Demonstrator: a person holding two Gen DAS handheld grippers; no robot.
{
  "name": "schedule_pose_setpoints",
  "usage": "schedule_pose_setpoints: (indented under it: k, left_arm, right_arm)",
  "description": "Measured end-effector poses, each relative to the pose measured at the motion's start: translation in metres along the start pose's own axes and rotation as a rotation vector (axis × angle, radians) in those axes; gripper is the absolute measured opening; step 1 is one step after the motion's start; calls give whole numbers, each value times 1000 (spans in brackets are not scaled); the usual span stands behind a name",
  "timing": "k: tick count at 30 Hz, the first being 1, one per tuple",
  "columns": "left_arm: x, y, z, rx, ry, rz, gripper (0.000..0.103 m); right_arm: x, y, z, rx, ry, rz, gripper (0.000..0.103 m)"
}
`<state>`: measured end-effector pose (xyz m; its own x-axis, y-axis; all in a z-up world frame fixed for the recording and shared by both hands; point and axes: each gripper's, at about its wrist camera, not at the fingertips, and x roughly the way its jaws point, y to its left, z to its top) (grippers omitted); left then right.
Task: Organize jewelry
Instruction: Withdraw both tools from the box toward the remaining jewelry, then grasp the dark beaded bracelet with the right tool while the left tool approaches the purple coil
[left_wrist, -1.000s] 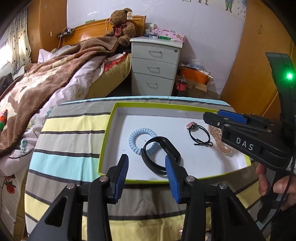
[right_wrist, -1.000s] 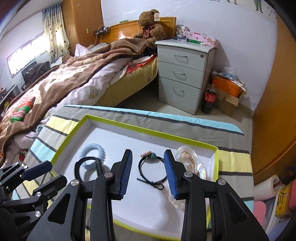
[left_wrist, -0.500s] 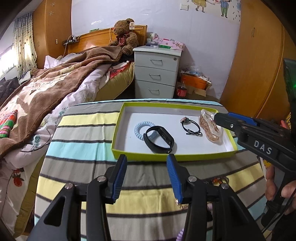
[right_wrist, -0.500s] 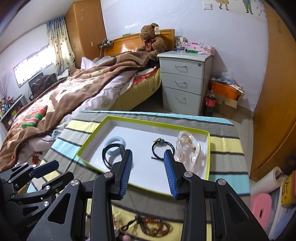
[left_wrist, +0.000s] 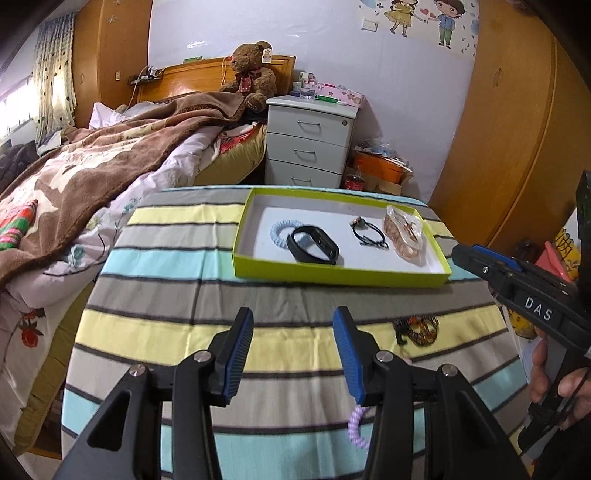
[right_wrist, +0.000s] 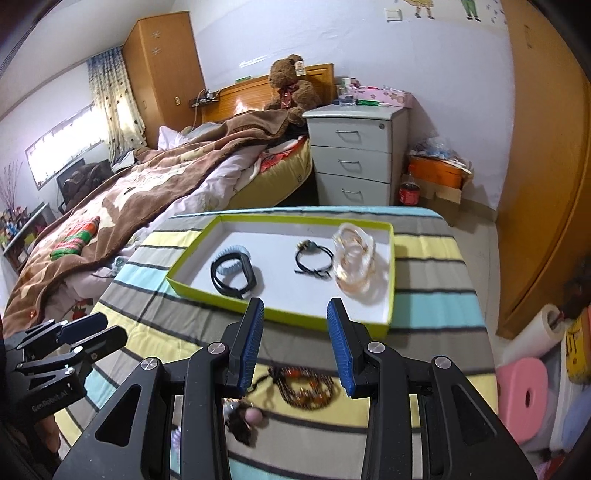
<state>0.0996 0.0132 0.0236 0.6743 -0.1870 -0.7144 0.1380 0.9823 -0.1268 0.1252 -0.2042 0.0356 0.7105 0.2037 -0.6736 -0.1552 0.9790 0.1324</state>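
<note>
Brown beaded bracelet (right_wrist: 308, 387) on striped cloth (left_wrist: 177, 295) before both empty, wide-open hand-held grippers (left_wrist: 293, 354) (right_wrist: 295, 339), green tray (right_wrist: 314, 317) beyond.

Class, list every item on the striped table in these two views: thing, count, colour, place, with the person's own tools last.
Shallow cardboard tray: 1, lime green, table's far half.
Coiled hair tie: 1, pale blue, tray's left.
Wristband: 1, black, overlapping the coil.
Cord hair tie: 1, black, tray middle.
Clear bangles: cluster, amber, tray's right.
Beaded bracelet: 1, brown-orange, on cloth.
Spiral tie: 1, lilac, near edge.
Left gripper: open.
Right gripper: open.
</note>
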Motion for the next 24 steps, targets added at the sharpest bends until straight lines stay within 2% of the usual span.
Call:
schedule_pose_setpoints:
  k: [8, 13, 17, 18, 20, 24]
  left_arm:
    - [1, 4, -33, 1, 38, -68, 47]
    - [3, 4, -49, 8, 66, -91, 48]
    - [4, 5, -54, 7, 80, -93, 49]
    - [4, 5, -55, 6, 82, -93, 49]
    - [4, 6, -56, 3, 86, -92, 49]
    - [5, 9, -57, -6, 92, -88, 50]
  right_arm:
    - [15, -23, -36, 39, 75, -23, 37]
    - [34, -31, -40, 40, 128, -19, 37]
    - [49, -25, -41, -7, 156, -3, 37]
    - [52, -23, -41, -23, 165, 0, 38]
    - [58, -20, -42, -50, 182, -8, 48]
    - [63, -19, -44, -80, 201, 13, 50]
